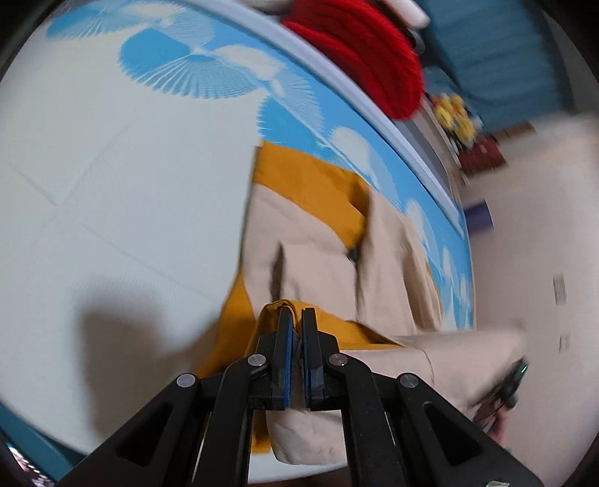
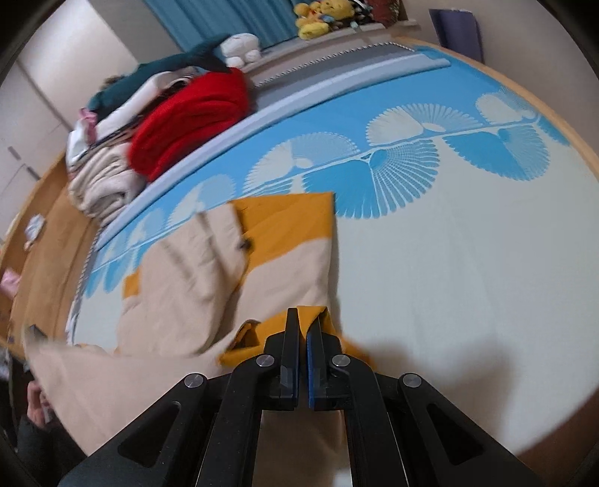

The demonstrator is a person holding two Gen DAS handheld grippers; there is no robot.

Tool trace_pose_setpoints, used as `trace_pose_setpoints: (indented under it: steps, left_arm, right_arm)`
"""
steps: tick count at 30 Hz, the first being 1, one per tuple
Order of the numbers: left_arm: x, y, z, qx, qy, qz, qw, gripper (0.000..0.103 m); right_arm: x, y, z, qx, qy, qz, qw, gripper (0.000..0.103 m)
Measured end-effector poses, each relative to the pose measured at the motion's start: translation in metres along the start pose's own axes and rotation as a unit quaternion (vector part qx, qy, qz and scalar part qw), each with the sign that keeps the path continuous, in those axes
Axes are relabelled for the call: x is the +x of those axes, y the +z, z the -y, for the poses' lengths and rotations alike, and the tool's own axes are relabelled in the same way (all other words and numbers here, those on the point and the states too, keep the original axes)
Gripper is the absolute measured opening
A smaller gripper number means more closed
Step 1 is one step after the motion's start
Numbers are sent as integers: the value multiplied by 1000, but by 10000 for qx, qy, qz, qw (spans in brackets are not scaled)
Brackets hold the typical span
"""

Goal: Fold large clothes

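Note:
A large beige and mustard-yellow garment [image 1: 310,239] lies on a white and blue patterned mat [image 1: 112,157]. My left gripper [image 1: 298,314] is shut on a mustard edge of the garment, lifted off the mat, with beige cloth hanging below it. In the right wrist view the same garment [image 2: 209,277] lies on the mat [image 2: 449,262]. My right gripper [image 2: 307,318] is shut on another mustard edge of it. Beige cloth stretches away to the left of the right gripper. Both views are motion-blurred.
A pile of clothes with a red knit [image 2: 191,120] on top sits beyond the mat's far edge, also in the left wrist view [image 1: 367,56]. Yellow plush toys [image 2: 322,15] and a teal curtain [image 2: 209,18] stand at the back. Wooden floor [image 2: 48,239] lies left.

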State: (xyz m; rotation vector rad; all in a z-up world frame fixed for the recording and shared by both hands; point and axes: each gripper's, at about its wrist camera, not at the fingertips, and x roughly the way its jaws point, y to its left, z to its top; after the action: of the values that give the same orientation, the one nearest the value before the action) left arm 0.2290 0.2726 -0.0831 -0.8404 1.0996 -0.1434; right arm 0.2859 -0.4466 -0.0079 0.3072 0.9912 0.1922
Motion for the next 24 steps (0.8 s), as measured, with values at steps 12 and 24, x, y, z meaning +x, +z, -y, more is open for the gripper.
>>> trace_pose_setpoints:
  steps: [12,24]
  left_arm:
    - [42,27,-13,-4,364,-656,9972,16]
    - [23,-44,16,1382,140,-1374,9807,53]
  right_arm:
    - [117,42,7,82,-195,-848,9962,3]
    - [64,18,2,324,999,-419,9936,59]
